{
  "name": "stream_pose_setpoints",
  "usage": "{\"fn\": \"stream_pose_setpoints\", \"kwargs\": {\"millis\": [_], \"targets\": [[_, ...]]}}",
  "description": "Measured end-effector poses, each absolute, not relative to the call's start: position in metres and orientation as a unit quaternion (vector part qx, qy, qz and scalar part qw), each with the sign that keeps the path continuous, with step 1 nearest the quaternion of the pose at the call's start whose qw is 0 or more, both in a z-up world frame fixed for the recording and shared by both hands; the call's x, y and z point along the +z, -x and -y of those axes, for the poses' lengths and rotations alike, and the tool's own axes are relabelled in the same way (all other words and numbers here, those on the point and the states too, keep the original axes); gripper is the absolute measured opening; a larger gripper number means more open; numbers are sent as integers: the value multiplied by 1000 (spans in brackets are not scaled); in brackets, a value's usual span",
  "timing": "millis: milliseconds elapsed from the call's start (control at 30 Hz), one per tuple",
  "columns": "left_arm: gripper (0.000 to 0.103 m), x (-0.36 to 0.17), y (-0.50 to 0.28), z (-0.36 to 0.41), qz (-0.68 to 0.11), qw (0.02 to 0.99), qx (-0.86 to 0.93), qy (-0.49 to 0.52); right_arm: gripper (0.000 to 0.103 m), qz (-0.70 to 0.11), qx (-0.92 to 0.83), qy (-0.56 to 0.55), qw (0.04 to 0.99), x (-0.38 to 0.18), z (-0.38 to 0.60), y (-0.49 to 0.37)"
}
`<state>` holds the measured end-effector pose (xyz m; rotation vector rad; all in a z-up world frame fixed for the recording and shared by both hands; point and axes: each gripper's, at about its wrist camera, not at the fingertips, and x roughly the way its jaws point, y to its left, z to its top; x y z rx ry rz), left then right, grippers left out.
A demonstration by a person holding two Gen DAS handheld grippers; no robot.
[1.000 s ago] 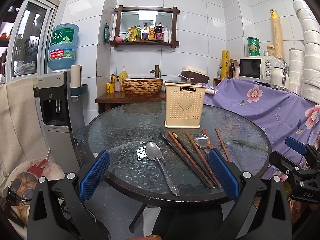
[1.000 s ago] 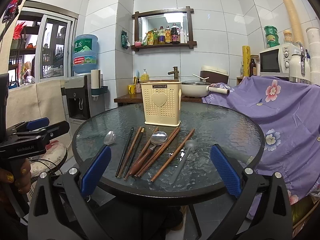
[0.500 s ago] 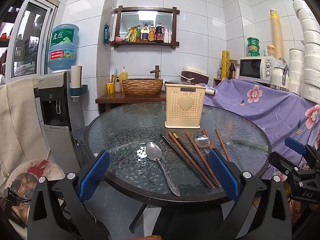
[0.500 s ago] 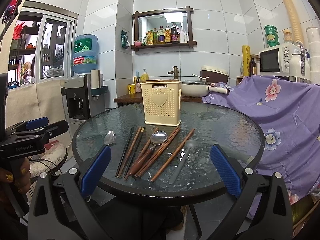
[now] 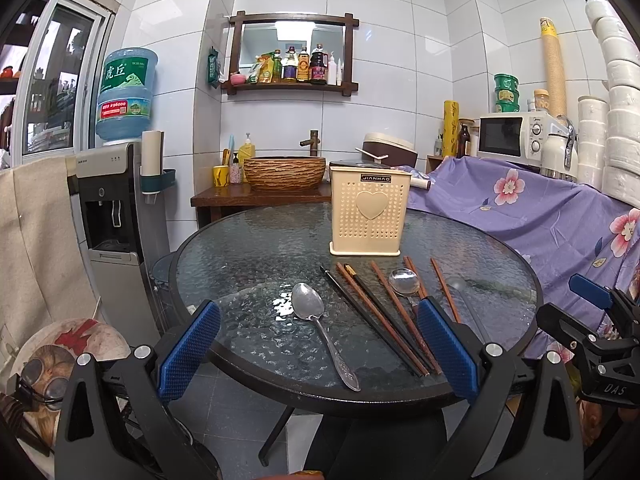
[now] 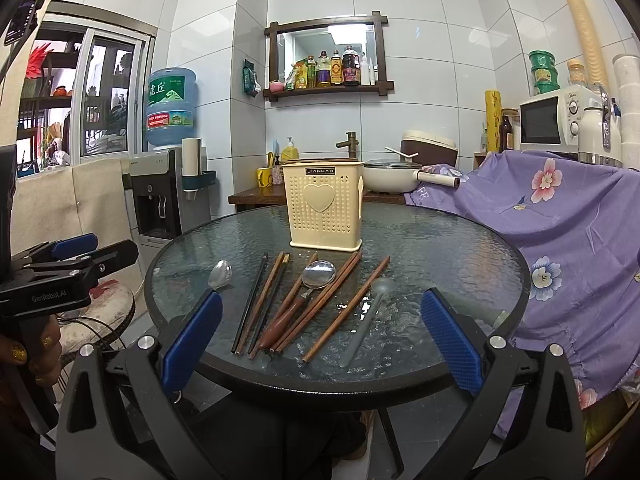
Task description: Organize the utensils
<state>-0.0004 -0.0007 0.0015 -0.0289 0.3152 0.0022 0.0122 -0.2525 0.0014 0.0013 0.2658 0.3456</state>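
Both grippers, left gripper (image 5: pixel 318 344) and right gripper (image 6: pixel 320 332), hover wide apart, empty, short of the glass table (image 5: pixel 240 248); steel spoon (image 5: pixel 316 316) lies flat, thin, slippery, so pinch mid-handle, holder (image 5: pixel 368 216) waiting behind

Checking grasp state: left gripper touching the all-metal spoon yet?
Apart. Left wrist view: left gripper open, short of the table edge; all-metal spoon lies untouched on the glass.
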Motion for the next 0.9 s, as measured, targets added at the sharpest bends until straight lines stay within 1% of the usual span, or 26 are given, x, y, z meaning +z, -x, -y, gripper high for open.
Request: {"fn": "stream_pose_setpoints", "kwargs": {"millis": [900], "targets": [[97, 1, 1, 2, -157, 987, 1, 13, 98, -134, 173, 0, 976, 0, 251, -13]]}}
